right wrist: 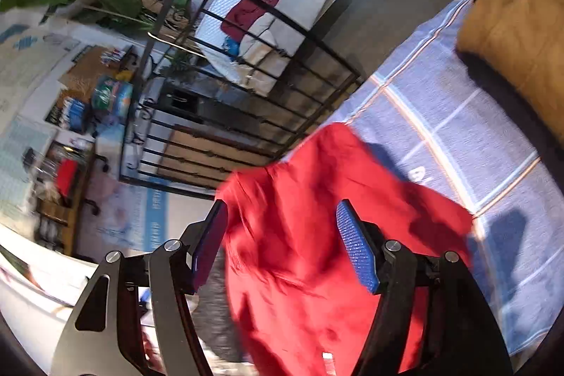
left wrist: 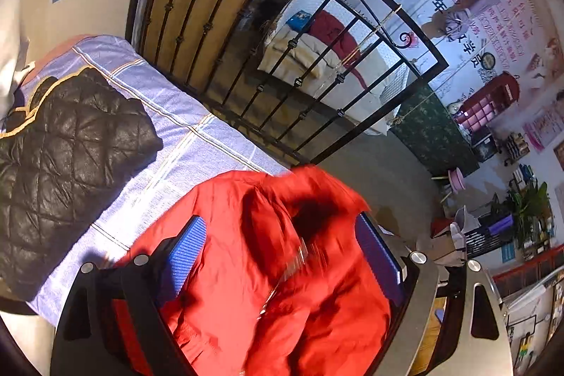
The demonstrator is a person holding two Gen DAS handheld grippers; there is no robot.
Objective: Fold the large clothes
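A red jacket [left wrist: 225, 270] lies bunched on the blue checked bed sheet [left wrist: 183, 125], near the bed's end. My left gripper [left wrist: 280, 221] hovers over it, its blue pads [left wrist: 187, 252] spread wide with the jacket's blurred folds between them and no pad pressing. In the right wrist view the same red jacket [right wrist: 299, 235] fills the gap of my right gripper [right wrist: 282, 205], which is also open, the pads [right wrist: 356, 249] standing clear of the cloth. The jacket's lower part is hidden behind both grippers.
A black quilted jacket [left wrist: 70, 147] lies folded further up the sheet. A mustard garment [right wrist: 511, 34] rests on the sheet [right wrist: 458, 136] at the far right. A black iron bed frame [left wrist: 282, 66] borders the bed; beyond it are floor and a white sofa [right wrist: 282, 6].
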